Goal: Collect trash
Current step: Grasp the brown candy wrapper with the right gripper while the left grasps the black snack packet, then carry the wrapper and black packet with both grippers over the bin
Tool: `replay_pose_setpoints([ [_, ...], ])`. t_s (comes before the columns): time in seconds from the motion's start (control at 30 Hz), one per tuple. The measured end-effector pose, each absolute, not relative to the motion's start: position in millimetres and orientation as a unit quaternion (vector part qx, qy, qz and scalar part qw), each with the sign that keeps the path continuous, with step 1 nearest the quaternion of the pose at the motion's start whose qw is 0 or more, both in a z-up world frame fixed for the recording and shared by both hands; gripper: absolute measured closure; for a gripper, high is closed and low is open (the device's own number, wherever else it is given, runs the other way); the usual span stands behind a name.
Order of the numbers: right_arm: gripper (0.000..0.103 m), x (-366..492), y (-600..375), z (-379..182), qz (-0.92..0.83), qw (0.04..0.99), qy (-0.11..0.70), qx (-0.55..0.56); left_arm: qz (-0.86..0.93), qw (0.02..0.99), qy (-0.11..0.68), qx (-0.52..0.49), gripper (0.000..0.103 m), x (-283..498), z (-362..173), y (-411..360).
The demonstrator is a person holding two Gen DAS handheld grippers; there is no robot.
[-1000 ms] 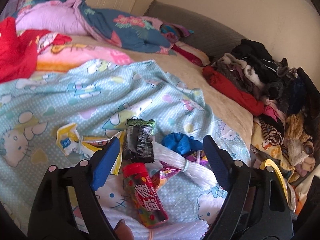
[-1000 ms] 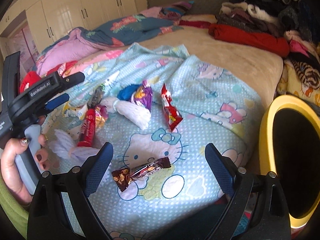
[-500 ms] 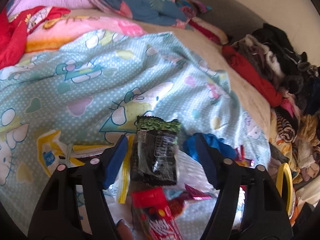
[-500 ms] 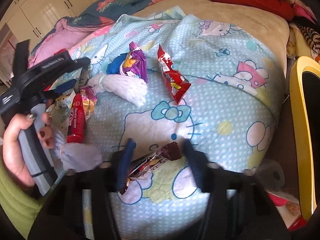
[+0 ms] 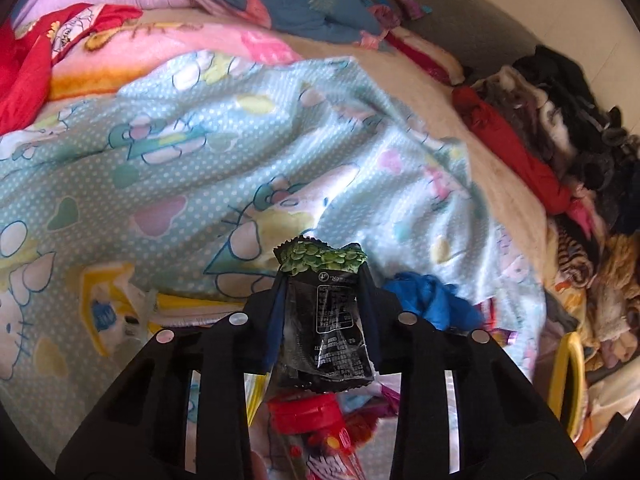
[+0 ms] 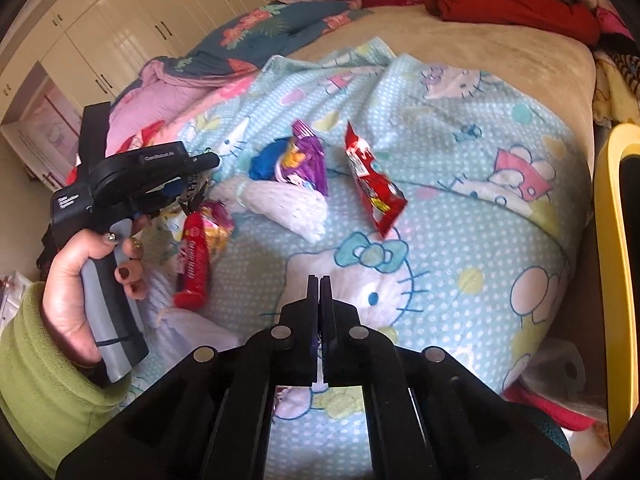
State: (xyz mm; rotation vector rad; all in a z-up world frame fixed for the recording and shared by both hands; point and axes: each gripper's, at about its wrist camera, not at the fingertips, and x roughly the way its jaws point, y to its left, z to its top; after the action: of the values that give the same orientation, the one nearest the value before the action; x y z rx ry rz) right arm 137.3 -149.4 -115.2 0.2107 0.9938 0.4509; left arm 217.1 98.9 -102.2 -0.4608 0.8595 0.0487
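Note:
In the left wrist view my left gripper (image 5: 324, 316) has its jaws closing, and the pads squeeze a black snack wrapper (image 5: 328, 324) with a green top edge. Below it lies a red candy tube (image 5: 316, 432). In the right wrist view my right gripper (image 6: 319, 280) is shut, its fingers pressed together over the blanket. A brown candy bar wrapper (image 6: 281, 394) is nipped between them, and only a sliver shows under the gripper body. A hand holds the left gripper (image 6: 192, 186) at the left.
A red snack packet (image 6: 372, 184), a purple wrapper (image 6: 308, 160), white foam netting (image 6: 280, 204) and a blue bundle (image 6: 268, 160) lie on the blue cartoon blanket (image 6: 460, 168). A yellow-rimmed bin (image 6: 608, 240) stands at the bed's right edge. Clothes are piled (image 5: 560, 140) beyond.
My left gripper moved forward over the black wrapper and its fingers closed on it. My right gripper's fingers came together on the brown candy bar wrapper, which is now mostly hidden.

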Motion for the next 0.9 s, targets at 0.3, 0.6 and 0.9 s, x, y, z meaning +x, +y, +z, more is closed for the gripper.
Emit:
replay_pose_setpoints([
  [0.3, 0.102, 136, -152, -92, 0.229, 0.869, 0.427, 0.099, -0.015, 0.907, 0.352, -0.231, 0.080, 187, -60, 89],
  [0.6, 0.102, 132, -160, -60, 0.243, 0.889, 0.377, 0.094, -0.041, 0.918, 0.324, -0.225, 0.080, 163, -35, 74],
  [0.9, 0.102, 125, -163, -34, 0.246, 0.904, 0.338, 0.087, -0.060, 0.922, 0.314, -0.220, 0.080, 150, -25, 64],
])
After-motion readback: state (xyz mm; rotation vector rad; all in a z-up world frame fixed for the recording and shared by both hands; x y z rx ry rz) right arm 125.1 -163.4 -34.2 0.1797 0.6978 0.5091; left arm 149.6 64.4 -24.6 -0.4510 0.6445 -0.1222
